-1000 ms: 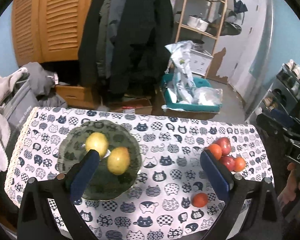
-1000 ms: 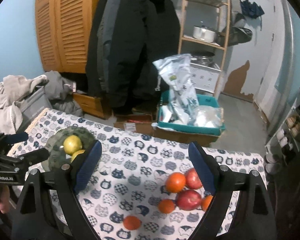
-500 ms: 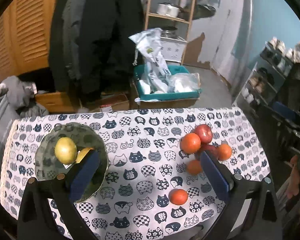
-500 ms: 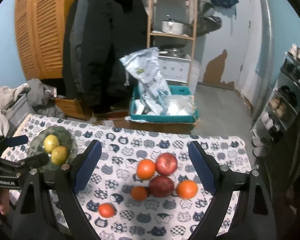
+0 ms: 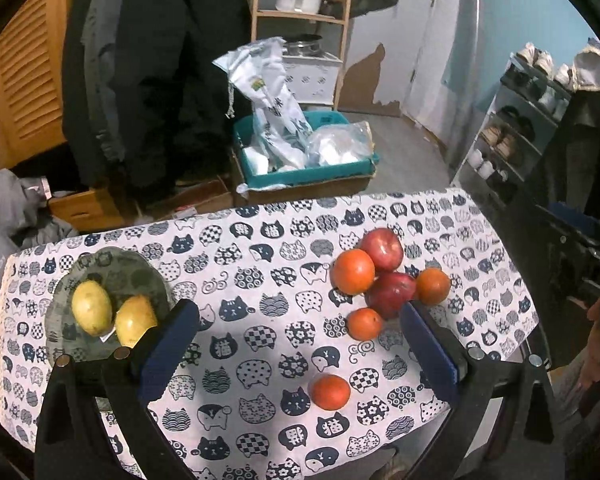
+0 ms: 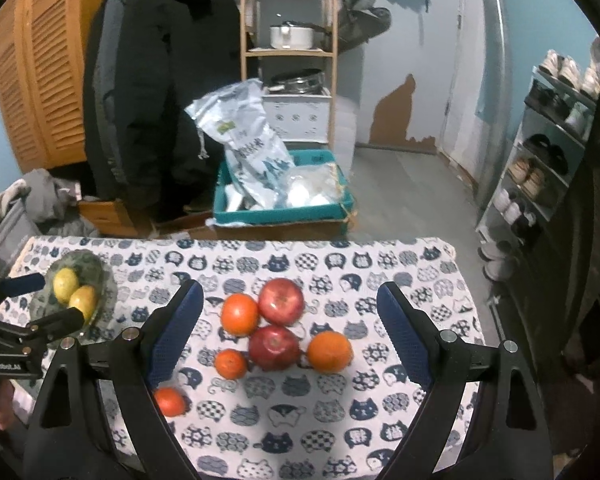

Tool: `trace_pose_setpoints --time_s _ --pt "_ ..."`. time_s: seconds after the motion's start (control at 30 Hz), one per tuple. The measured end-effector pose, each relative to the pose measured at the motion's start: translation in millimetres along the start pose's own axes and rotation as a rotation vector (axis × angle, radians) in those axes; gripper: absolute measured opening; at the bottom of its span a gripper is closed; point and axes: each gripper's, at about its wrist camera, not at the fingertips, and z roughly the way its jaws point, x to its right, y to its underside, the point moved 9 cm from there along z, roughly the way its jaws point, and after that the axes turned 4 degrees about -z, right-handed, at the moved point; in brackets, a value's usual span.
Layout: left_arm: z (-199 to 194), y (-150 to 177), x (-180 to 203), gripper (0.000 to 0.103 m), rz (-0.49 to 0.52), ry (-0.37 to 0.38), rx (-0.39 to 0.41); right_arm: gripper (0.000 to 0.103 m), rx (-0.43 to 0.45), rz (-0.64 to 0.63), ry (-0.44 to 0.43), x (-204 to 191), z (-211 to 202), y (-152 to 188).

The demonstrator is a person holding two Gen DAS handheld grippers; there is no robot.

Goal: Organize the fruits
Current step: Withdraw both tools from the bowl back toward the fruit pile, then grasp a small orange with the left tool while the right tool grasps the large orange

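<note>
My right gripper hangs wide apart and empty, with the cluster of apples and oranges just ahead between its fingers. My left gripper is likewise spread, holding nothing. Two yellow fruits sit on the green plate to its left; I judge six remain unsorted. Beyond the cat-print cloth are a shelf and coats.
</note>
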Motion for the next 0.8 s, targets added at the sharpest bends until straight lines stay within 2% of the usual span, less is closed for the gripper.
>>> trace_pose_setpoints --time_s 0.13,0.23,0.33,0.57,0.8 --pt "19.0 11.8 7.7 0.102 0.022 -0.002 -0.052 0.088 -0.051 0.013 0.012 9.5 8.6 13.9" --pt "38.8 29.3 13.4 0.101 0.019 0.012 -0.119 0.088 -0.096 0.015 0.007 12.6 18.5 27.9" --pt "53.8 42.7 15.5 0.101 0.03 -0.007 -0.16 0.088 -0.15 0.021 0.017 15.7 32.2 45.7" --pt "83.4 75.1 13.7 0.101 0.015 -0.018 -0.252 0.088 -0.269 0.065 -0.009 17.6 57.1 85.5" --pt "105.5 100.0 20.7 0.101 0.062 -0.038 -0.305 0.088 -0.372 0.089 0.005 21.3 78.9 113.8"
